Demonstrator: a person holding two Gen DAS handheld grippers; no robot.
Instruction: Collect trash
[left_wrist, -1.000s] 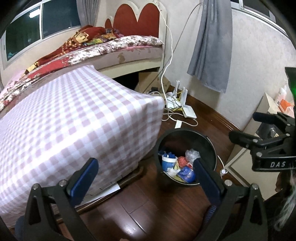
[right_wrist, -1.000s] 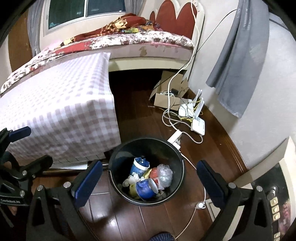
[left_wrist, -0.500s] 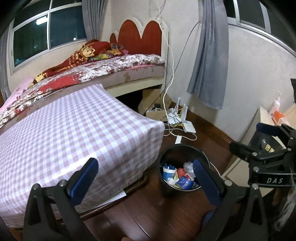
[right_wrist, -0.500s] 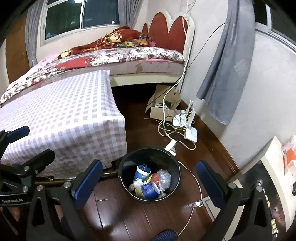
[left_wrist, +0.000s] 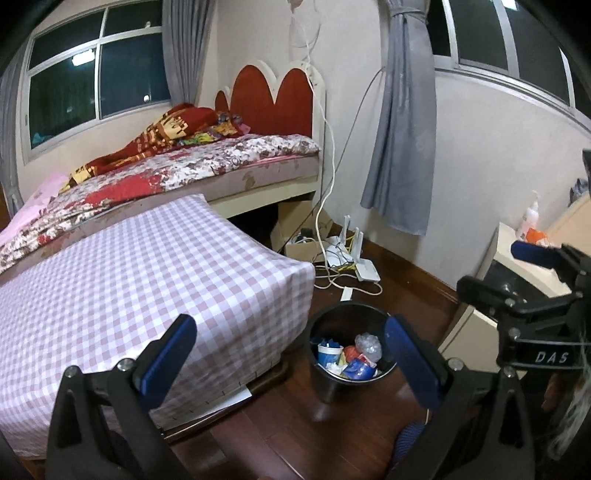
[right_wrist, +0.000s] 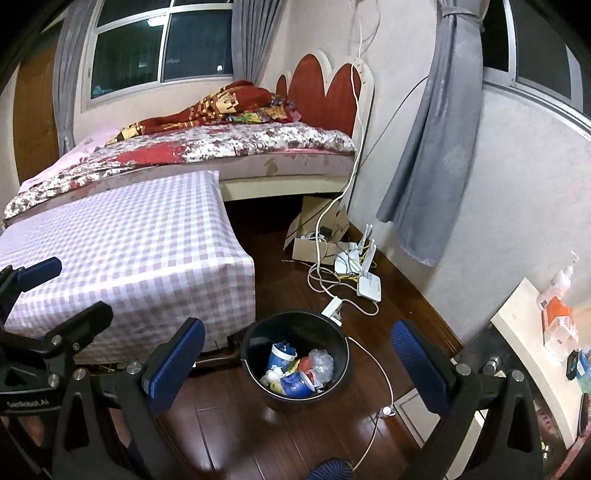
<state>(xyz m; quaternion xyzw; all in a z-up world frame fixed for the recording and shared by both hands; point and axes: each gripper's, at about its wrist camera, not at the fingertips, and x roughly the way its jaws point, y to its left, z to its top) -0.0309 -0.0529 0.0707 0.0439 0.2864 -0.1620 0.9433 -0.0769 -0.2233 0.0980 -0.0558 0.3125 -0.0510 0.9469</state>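
Observation:
A black round bin (left_wrist: 334, 384) stands on the dark wood floor beside the checked table; it also shows in the right wrist view (right_wrist: 334, 334). It holds trash (right_wrist: 295, 371): blue paper cups, crumpled clear plastic, white tissue and red scraps, also in the left wrist view (left_wrist: 349, 356). My left gripper (left_wrist: 291, 354) is open and empty, high above the floor, left of the bin. My right gripper (right_wrist: 299, 360) is open and empty, above the bin. Each gripper shows at the edge of the other's view.
A low table under a pink checked cloth (left_wrist: 129, 280) stands left of the bin. A bed with a red headboard (left_wrist: 266, 92) is behind. A cardboard box, routers (right_wrist: 360, 273) and white cables lie by the wall. A cream cabinet (right_wrist: 535, 332) with bottles is on the right.
Both grippers have risen and tilted up; the bin now looks smaller and lower, and more of the bed, windows and wall shows. Both stayed open and empty.

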